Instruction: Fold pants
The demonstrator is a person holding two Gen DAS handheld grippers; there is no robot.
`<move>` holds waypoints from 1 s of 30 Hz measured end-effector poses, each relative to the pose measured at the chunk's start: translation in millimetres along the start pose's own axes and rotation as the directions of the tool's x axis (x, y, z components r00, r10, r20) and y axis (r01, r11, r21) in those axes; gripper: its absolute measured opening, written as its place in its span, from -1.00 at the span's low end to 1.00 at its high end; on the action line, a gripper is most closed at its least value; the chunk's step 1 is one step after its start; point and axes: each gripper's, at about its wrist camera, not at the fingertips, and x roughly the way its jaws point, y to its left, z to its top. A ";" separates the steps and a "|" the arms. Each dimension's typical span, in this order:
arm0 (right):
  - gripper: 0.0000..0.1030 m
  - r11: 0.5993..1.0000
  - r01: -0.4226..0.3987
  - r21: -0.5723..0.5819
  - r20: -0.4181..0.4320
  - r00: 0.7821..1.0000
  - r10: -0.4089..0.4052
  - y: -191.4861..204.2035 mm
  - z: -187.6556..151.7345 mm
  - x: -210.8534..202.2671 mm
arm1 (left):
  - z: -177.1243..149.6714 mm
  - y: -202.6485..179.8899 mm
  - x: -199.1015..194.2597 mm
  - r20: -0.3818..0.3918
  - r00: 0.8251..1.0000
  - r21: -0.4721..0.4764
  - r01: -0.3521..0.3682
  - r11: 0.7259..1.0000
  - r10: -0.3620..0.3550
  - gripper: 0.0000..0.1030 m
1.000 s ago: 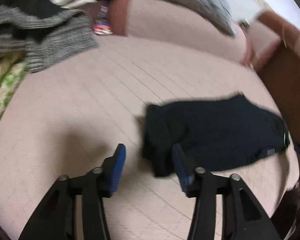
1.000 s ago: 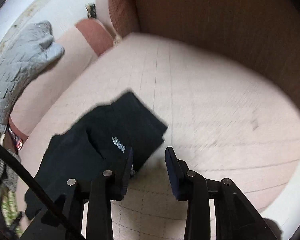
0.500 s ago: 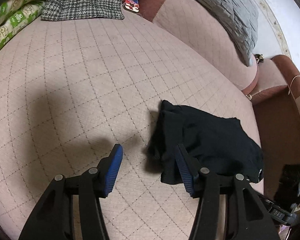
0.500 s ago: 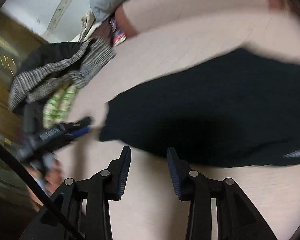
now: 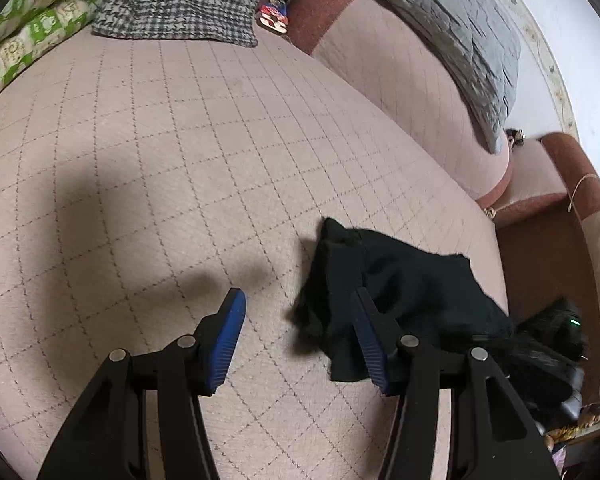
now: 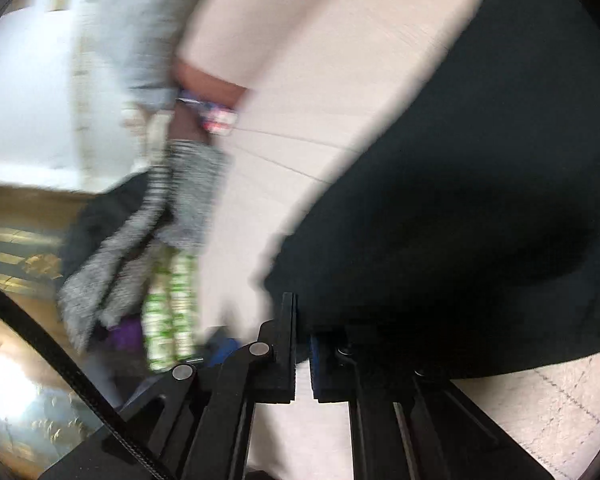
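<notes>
Black pants point(image 5: 412, 280) lie bunched on the pink quilted sofa seat point(image 5: 140, 160), toward its right end. My left gripper point(image 5: 297, 296) hovers open at their left end. The cloth's edge lies between its blue pads point(image 5: 228, 332) and runs behind the right finger, and the pads do not press on it. In the blurred right wrist view the pants point(image 6: 480, 180) fill the right half. My right gripper point(image 6: 302, 308) is shut, its tips at the near edge of the cloth, which drapes over its right finger. The right gripper point(image 5: 548, 340) also shows as a dark blur at the pants' right end.
A grey quilted blanket point(image 5: 440, 12) lies over the sofa back. A houndstooth garment point(image 5: 180, 0) and a green patterned cushion point(image 5: 32, 28) are at the far left. A small colourful packet point(image 5: 274, 16) sits by the backrest. The brown armrest point(image 5: 540, 264) bounds the seat on the right.
The left gripper rolled and came closer to the pants' left end. The right gripper swung round from the armrest side to the pants' edge and its jaws went from open to shut.
</notes>
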 end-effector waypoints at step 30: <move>-0.83 0.605 0.468 -0.644 0.112 0.840 -0.531 107.1 -26.9 114.7 | 18.1 37.2 -36.0 0.119 0.990 -0.139 -0.060 0.988 0.076 0.05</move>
